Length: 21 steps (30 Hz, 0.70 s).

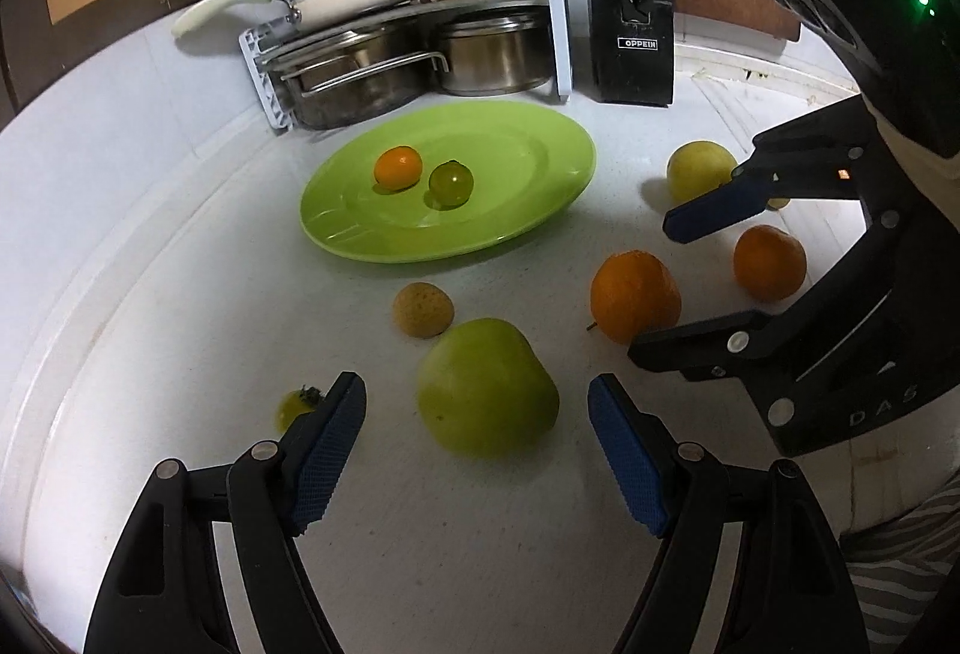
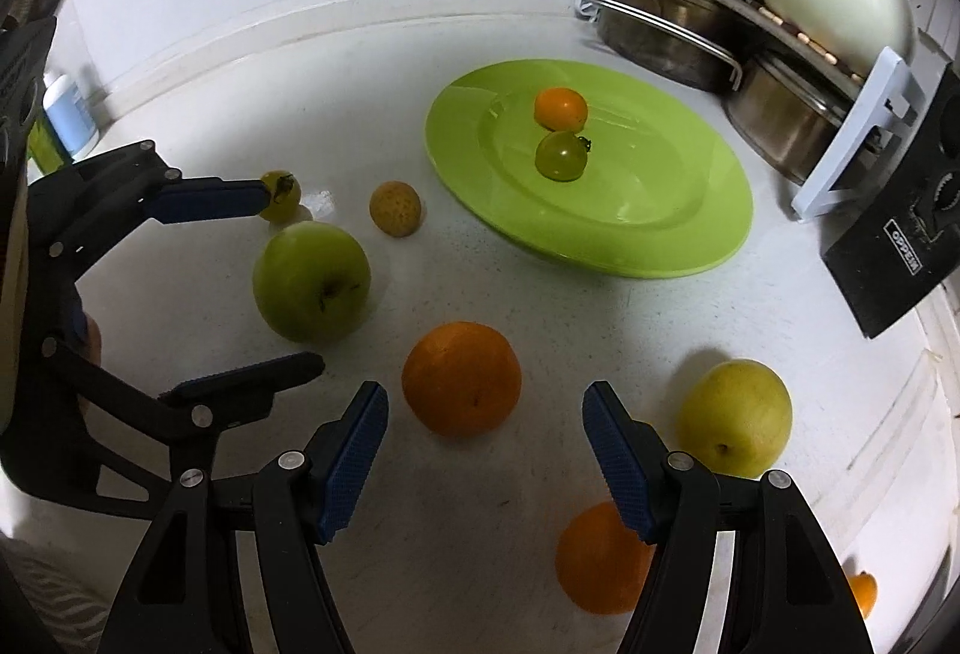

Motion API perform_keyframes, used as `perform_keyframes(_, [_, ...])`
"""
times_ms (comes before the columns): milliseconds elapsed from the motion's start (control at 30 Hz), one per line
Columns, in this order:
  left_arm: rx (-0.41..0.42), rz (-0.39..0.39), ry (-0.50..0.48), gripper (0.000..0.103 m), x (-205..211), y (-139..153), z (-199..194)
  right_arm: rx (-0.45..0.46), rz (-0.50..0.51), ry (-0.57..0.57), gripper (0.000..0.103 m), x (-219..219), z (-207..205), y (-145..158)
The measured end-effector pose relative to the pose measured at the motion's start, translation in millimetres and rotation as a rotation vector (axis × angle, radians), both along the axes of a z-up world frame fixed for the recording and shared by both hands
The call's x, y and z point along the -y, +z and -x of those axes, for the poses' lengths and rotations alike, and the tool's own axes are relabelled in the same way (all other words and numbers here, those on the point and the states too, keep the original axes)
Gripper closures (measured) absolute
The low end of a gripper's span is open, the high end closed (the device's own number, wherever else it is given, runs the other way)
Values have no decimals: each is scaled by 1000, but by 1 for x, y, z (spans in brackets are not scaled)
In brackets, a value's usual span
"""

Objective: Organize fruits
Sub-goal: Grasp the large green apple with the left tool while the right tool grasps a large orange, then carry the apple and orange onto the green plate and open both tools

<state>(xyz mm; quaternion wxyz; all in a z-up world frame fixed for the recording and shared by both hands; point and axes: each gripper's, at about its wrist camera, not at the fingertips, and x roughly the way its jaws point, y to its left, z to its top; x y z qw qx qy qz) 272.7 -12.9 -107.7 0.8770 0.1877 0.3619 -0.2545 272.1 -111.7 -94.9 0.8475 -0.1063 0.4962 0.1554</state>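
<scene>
So far neither gripper holds anything. The left gripper (image 1: 477, 417) has its jaws spread wide on either side of the green apple (image 1: 487, 387), pads clear of the skin; the right gripper (image 2: 485, 417) stands just as wide around the big orange (image 2: 461, 378), also not touching. Both fruits sit on the counter (image 1: 180, 246), on the near side of the plate (image 1: 528, 222).

On the plate lie only two small fruits: a small orange one (image 1: 397, 167) and a green tomato (image 1: 451, 182), just beside each other near its middle.

Left off the plate: the apple, the big orange, a second orange (image 1: 769, 263) farther from the plate, a yellow pear (image 2: 733, 417) beyond the plate's right edge, a rough brown fruit (image 1: 422, 309) close to its near rim, and a yellow-green tomato (image 2: 281, 195) out past the apple. A scrap of orange (image 2: 863, 593) at the right wrist view's edge may be one more; I cannot tell.

I judge the job barely begun: two in, at least six to go.
</scene>
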Motion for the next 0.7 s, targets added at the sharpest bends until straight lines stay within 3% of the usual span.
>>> perform_keyframes(300, [-48, 14, -8, 53, 1, -3, -3, -36, -35, 9, 44, 1, -9, -8])
perform_keyframes(500, [-77, 43, 31, 54, -2, -1, -7, -45, -64, 21, 60, -3, -10, -9])
perform_keyframes(700, [-84, 53, 59, 54, -3, 1, -5, -35, -61, 15, 60, -2, -8, -9])
